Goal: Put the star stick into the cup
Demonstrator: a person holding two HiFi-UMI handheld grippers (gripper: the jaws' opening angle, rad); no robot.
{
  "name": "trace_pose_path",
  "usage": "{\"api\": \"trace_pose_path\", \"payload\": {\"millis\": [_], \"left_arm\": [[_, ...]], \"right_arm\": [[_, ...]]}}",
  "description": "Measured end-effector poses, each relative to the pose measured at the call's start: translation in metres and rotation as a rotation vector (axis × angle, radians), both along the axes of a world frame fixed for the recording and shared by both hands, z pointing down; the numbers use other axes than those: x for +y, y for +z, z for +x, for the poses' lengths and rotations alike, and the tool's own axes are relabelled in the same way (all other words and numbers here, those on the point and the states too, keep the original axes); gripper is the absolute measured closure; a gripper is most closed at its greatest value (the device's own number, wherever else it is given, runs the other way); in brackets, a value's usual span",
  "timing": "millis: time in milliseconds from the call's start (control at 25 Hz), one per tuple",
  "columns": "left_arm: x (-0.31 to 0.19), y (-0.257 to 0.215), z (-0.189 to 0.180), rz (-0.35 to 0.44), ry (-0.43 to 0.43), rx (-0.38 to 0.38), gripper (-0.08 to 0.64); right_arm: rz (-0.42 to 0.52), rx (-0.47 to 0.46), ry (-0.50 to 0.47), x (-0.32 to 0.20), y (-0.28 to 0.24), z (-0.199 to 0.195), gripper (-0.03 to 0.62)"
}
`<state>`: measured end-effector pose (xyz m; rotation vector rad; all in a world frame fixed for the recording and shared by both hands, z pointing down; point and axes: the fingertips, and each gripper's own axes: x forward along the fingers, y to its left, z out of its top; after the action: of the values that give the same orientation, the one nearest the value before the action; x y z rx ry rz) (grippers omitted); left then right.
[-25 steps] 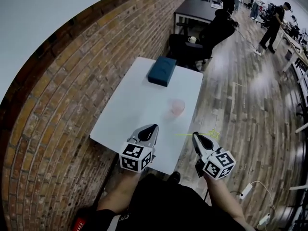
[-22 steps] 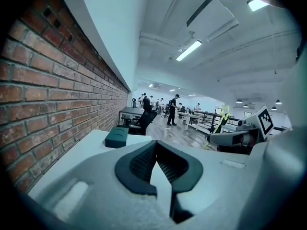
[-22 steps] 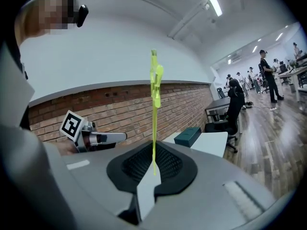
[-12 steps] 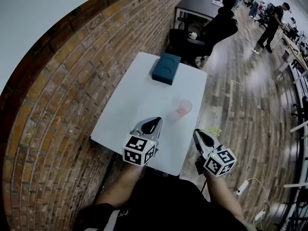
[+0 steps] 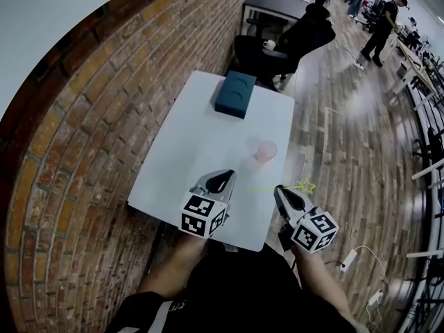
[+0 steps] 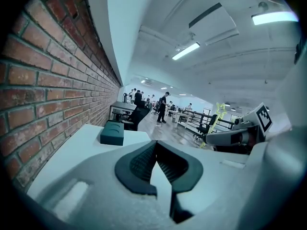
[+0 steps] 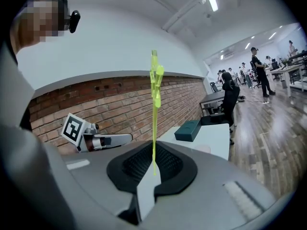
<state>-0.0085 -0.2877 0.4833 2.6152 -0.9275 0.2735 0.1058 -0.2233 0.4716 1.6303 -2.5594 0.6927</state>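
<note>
Pinched the star stick (image 5: 267, 188) in the right gripper (image 5: 280, 191); held the left gripper (image 5: 225, 180) closed, empty. Barely discerned the translucent cup (image 5: 264, 151) mid-frame.

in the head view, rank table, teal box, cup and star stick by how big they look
1. white table
2. teal box
3. cup and star stick: unsure, since the stick is longer but very thin
</note>
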Motion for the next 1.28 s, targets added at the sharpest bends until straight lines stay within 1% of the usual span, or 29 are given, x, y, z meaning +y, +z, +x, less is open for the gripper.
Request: {"api": "trace_pose_path", "payload": {"millis": [80,200,400,680,840,1000,1280], "left_arm": [[-0.008,0.003,0.005,0.003,0.002,-0.012,0.554],[-0.027,0.005,0.009,0.004,-0.02,-0.025,0.554],[-0.055,0.011,0.02,-0.018,-0.063,-0.041,0.554],[-0.09,0.026,0.044,-0.055,-0.089,-0.051,0.554],[-0.103,0.036,0.054,-0.076,-0.097,-0.056,0.554],[-0.114,0.041,0.059,-0.088,-0.106,-0.062,0.554],[-0.125,0.053,0.064,-0.11,-0.12,-0.076,0.554]], "right_arm": [[0.004,0.01,0.012,-0.01,0.0,0.012,0.575],[0.013,0.025,0.013,-0.03,0.001,0.031,0.575],[0.006,0.022,0.01,-0.064,0.007,0.06,0.575],[-0.012,0.021,0.002,-0.114,0.02,0.098,0.575],[-0.03,0.025,-0.015,-0.135,0.029,0.107,0.575],[-0.055,0.031,-0.044,-0.153,0.041,0.106,0.575],[-0.124,0.07,-0.083,-0.177,0.084,0.107,0.575]]}}
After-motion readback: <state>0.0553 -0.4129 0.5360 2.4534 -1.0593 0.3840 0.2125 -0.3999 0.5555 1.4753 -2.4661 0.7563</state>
